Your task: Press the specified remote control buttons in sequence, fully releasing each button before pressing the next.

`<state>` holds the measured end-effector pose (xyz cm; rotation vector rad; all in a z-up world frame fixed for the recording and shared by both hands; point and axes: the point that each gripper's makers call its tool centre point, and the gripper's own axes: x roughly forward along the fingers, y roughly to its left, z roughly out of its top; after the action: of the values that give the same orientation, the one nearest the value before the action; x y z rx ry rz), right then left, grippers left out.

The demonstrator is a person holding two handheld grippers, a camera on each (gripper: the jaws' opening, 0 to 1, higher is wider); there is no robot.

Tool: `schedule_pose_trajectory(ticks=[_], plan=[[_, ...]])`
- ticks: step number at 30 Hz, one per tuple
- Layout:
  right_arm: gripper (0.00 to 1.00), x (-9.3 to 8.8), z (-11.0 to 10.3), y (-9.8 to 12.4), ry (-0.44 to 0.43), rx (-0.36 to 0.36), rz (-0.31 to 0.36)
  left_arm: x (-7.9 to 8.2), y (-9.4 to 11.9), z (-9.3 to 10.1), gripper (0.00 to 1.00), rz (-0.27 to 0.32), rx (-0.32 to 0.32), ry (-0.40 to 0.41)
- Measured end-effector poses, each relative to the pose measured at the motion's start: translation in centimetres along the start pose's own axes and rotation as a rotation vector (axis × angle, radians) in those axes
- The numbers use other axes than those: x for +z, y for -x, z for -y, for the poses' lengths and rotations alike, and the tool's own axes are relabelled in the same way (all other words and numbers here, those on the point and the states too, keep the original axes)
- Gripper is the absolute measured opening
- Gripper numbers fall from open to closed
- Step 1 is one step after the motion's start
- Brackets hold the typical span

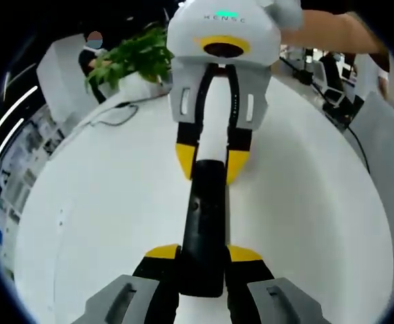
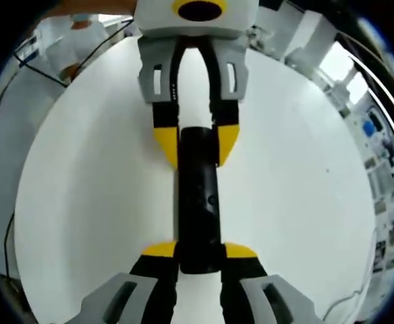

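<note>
Holding the long black plastic remote control (image 1: 204, 223) above the round white counter (image 1: 102, 216), the left hand-held gripper (image 1: 204, 256) and right hand-held gripper (image 2: 199, 253) each pinch one end. No jaw is free to press; letting go carelessly could drop it.

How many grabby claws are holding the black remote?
2. The left hand-held gripper clamps one end of the black remote, and the right hand-held gripper clamps the other end. The remote lies between them above the white table.
</note>
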<state>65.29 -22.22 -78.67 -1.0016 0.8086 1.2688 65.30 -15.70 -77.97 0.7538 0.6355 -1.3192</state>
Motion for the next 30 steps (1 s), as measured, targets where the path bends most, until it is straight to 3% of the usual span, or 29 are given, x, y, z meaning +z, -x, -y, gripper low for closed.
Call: schedule_pose_trajectory(ticks=[20, 30], plan=[[0.22, 0.1, -0.3, 0.1, -0.006, 0.013, -0.006, 0.0, 0.0, -0.2, 0.24, -0.003, 0.005, 0.026], [0.25, -0.3, 0.7, 0.1, -0.036, -0.03, 0.017, -0.1, 0.3, -0.5, 0.26, -0.008, 0.038, 0.022]])
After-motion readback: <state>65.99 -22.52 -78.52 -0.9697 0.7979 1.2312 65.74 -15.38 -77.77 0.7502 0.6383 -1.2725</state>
